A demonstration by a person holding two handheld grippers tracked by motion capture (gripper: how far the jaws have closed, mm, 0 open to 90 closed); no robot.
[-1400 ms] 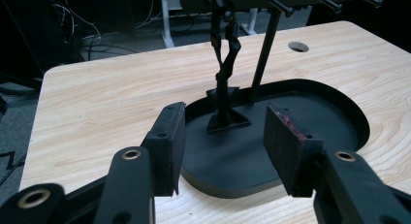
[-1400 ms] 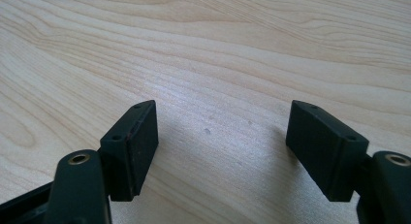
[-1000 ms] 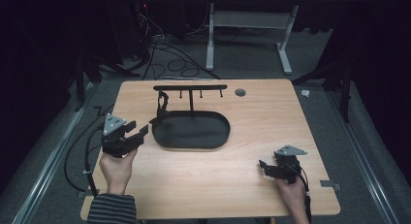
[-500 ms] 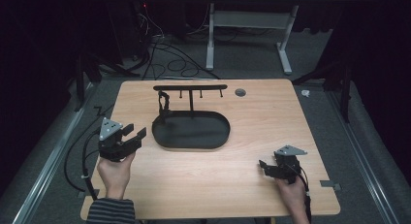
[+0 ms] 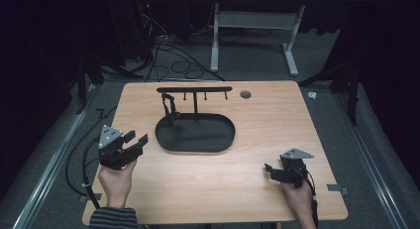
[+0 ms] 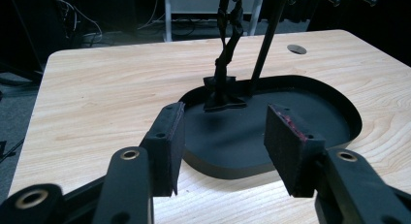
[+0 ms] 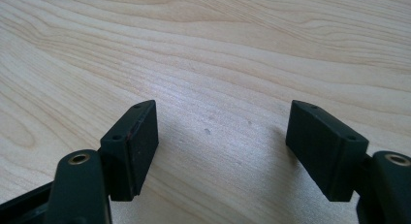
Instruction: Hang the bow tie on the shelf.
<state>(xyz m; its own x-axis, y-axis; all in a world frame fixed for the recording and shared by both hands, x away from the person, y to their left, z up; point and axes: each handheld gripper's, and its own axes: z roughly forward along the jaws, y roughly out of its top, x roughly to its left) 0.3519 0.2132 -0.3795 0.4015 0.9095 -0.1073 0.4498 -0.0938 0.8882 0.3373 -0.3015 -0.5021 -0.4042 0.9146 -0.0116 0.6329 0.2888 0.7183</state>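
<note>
Worktop (image 5: 257, 189): pale wood board carrying everything here. Both of your tongs sit at its near edge, well apart, one toward each corner.

Stand (image 5: 194, 132): black oval tray with an upright post and a crossbar (image 5: 194, 89) of short pegs. It lies ahead of the left tongs and slightly to their right, near but not touching; seen along the jaws, the tray's near rim (image 6: 228, 170) sits just beyond the pad tips.

Hanging item (image 6: 227, 64): a dark, slender thing dangling from a peg near the bar's left end, its lower end resting in the tray beside the post. What it is cannot be told. Treat it as the thing to take.

Left tongs (image 5: 132, 143): open, nothing between the pads, aimed at the tray. Bring them in above the rim, keep the jaws wide until both pads bracket the hanging item, and stay on the side away from the post so you do not clip it. Lift up off the peg before pulling back.

Right tongs (image 5: 270, 171): open and empty over bare wood, well clear of the stand. Keep them ready to steady the tray if it slides.
</note>
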